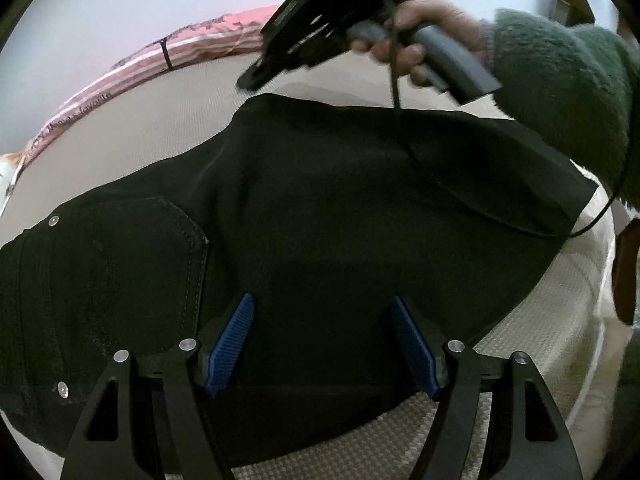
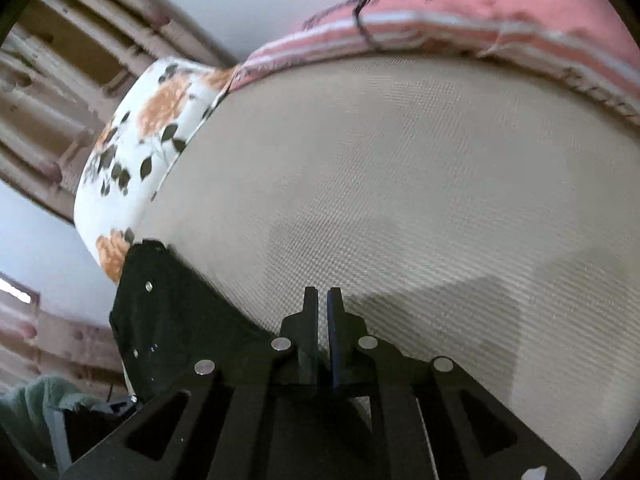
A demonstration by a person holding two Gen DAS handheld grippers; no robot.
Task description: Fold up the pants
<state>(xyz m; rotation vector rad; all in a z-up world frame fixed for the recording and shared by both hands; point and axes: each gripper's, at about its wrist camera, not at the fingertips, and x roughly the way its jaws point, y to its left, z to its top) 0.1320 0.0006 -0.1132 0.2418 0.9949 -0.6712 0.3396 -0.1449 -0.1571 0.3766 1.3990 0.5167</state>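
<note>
Left wrist view records the largest item first: a beige woven bed surface (image 1: 168, 128), curving from nine o'clock round to five o'clock, with a pink striped bedding roll (image 1: 192, 42) along its far edge at eleven o'clock. On it lie the black pants (image 1: 320, 208), spread flat across the centre of the view, back pocket and rivets toward eight o'clock, far edge running from twelve to three o'clock. A green fuzzy sleeve (image 1: 568, 92) enters at two o'clock; its hand (image 1: 416, 36) carries the right gripper (image 1: 256, 76), tips just beyond the far edge at about twelve o'clock. In the right wrist view that gripper (image 2: 322, 300) has its fingers drawn nearly together with no cloth seen between them, pointing at bare mat, the pants (image 2: 168, 320) lying off at eight o'clock below a floral pillow (image 2: 152, 128). The left gripper (image 1: 322, 340) stands wide over the near fabric at six o'clock, blue pads (image 1: 232, 340) clear of any fold. Judgement: neither tool has a hold yet. Good practice would be to take the cloth at matching edge points, pinch both layers fully, lift evenly and lay edge on edge. Risk: catching one layer only would skew the fold.
</note>
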